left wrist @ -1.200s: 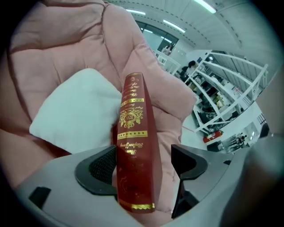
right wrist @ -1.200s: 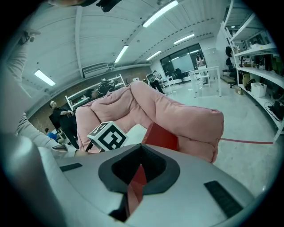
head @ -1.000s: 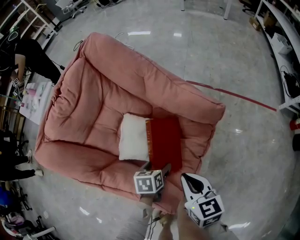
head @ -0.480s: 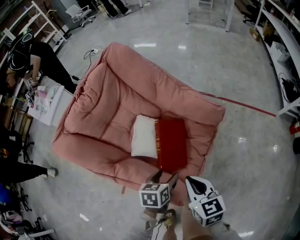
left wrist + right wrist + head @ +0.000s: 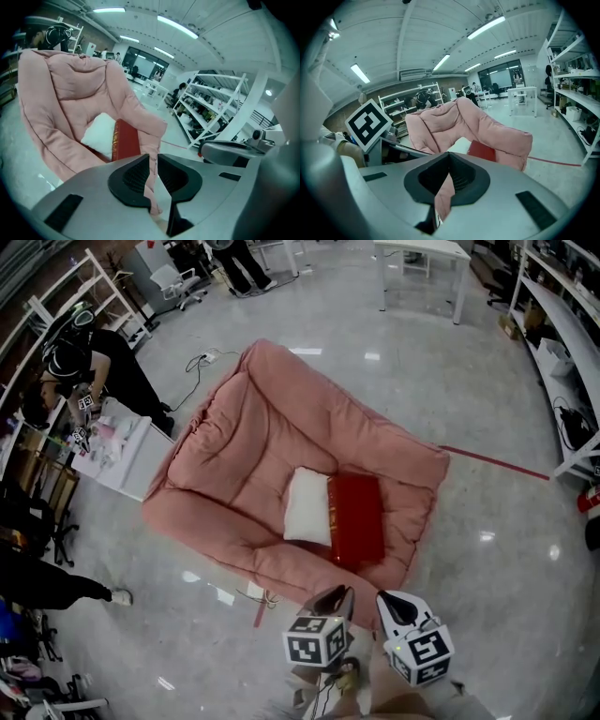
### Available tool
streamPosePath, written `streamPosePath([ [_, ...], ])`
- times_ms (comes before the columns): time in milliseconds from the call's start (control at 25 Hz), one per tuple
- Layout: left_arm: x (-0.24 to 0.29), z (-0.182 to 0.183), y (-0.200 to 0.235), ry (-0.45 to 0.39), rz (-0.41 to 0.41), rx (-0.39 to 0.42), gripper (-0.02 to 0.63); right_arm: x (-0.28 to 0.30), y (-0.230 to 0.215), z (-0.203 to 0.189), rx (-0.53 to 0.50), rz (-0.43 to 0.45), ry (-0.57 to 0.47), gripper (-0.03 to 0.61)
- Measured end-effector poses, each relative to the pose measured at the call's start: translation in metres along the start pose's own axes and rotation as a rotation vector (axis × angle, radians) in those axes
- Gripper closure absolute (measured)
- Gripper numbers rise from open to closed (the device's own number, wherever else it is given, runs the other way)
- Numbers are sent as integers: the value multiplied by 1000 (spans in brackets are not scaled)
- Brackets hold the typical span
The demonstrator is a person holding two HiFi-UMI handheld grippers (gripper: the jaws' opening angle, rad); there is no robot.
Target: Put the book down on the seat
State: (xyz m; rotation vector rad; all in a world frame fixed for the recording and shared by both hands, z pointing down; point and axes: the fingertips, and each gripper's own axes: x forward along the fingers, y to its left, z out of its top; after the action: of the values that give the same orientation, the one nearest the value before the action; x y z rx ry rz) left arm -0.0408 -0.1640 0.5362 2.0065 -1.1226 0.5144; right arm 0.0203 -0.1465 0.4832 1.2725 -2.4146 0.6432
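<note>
Pink seat [image 5: 234, 446]: book [image 5: 358, 518] flat, spine along cushion [image 5: 307, 507]; left hand-held gripper [image 5: 337, 594] just closed to a slit (empty).

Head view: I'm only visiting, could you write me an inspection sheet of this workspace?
Surface: glossy grey floor; the pink seat rests on it.
Job's things: red book lies flat on the seat beside a white cushion, free of both claws.
Clutter: small table with small items, left of the seat.
Grippers: left claw has just been closing, a narrow gap left, nothing in it; right claw shut, empty.
Cables: one cord on the floor beyond the seat.
Surroundings: person in black at the table; shelving at right; red tape line on the floor.
</note>
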Motion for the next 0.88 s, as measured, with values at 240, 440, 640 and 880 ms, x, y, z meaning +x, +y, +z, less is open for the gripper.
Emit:
streamPosePath([
  [240,-50,-11,-19,-25,-25,50,606,-29,30,0,-21,-6,-15,574],
  [440,-90,-21,-42,-56,-58,122,607,-57,55,1,-51,-11,-37,574],
  [640,-126,-31,-54,-92,-61,153,607,-83,82,2,-74,-13,-74,574],
  [880,-167,-45,-63,-138,-59,181,607,-112,115,-7,-93,-6,-83,574],
])
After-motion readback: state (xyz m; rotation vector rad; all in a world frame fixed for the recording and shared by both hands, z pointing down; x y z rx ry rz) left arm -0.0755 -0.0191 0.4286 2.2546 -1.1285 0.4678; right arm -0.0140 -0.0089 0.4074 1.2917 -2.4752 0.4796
